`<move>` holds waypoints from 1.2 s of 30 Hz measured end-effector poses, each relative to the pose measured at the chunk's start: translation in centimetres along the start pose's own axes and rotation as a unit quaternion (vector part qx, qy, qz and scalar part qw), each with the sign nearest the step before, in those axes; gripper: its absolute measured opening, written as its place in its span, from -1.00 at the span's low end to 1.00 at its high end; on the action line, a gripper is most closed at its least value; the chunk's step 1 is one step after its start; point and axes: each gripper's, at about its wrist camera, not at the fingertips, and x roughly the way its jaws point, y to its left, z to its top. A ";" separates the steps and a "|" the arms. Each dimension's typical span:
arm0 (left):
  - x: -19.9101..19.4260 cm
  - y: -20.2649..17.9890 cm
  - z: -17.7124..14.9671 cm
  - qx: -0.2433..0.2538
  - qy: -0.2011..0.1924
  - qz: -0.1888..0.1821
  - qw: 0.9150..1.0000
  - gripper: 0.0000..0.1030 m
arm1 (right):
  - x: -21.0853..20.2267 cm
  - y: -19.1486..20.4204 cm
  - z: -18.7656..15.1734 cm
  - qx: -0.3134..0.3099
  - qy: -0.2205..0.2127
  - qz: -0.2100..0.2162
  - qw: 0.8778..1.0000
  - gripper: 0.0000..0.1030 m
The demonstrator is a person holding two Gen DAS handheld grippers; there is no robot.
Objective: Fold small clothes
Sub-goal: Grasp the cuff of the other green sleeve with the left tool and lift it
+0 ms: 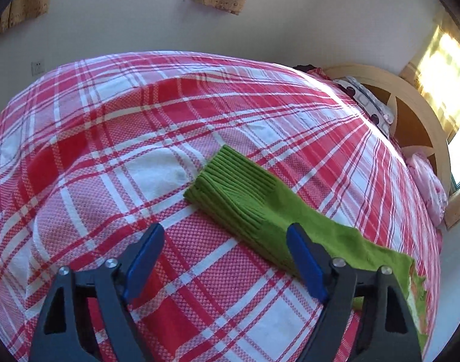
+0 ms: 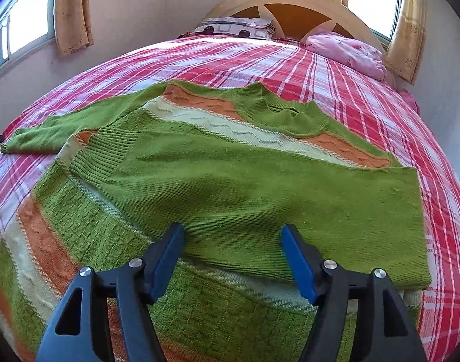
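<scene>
Sweater (image 2: 230, 187) lies spread on the plaid bedspread (image 2: 380, 102), green knit with orange and cream bands, collar (image 2: 290, 117) toward the headboard (image 2: 293, 9). One sleeve (image 2: 260, 199) is folded across the body, its ribbed cuff (image 2: 106, 154) resting near the opposite side. The other sleeve (image 1: 260, 211) extends outward flat on the bedspread, ribbed cuff at its far end.

Right gripper (image 2: 231, 259): fingers spread apart, holding nothing, positioned over the lower edge of the folded sleeve. Left gripper (image 1: 225, 259): fingers spread apart, holding nothing, positioned beside the extended sleeve; its right finger (image 1: 305, 265) overlaps the sleeve edge in view, and contact cannot be determined.

Bare bedspread surrounds the extended sleeve on the side away from the body and beyond the cuff. Bare bedspread also lies between the collar and the pillows (image 2: 239, 28). A pink bundle (image 2: 347, 51) sits at the headboard corner, well apart from the sweater.
</scene>
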 end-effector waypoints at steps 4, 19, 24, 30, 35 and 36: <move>1.0 0.5 0.3 -0.021 0.010 -0.012 1.000 0.49 | 0.0 -0.1 0.0 0.004 0.000 0.001 1.000 0.35; 2.5 0.9 2.0 -0.062 0.008 -0.062 0.996 -0.81 | -0.1 0.1 -0.1 -0.001 -0.004 -0.009 1.000 0.38; -0.2 0.1 2.4 -0.039 -0.023 -0.081 0.996 -0.85 | -0.1 0.1 -0.1 -0.001 -0.004 -0.009 1.000 0.38; -3.6 -2.8 3.5 -0.009 -0.048 -0.126 0.991 -0.85 | -0.2 -0.4 0.0 0.011 -0.003 0.008 1.000 0.38; -6.0 -5.7 4.4 0.004 -0.058 -0.163 0.985 -0.85 | -2.8 -0.8 0.4 0.013 -0.033 0.036 0.999 0.39; -6.7 -6.5 4.6 0.009 -0.063 -0.171 0.983 -0.87 | -3.2 -0.8 0.4 0.009 -0.035 0.037 0.999 0.39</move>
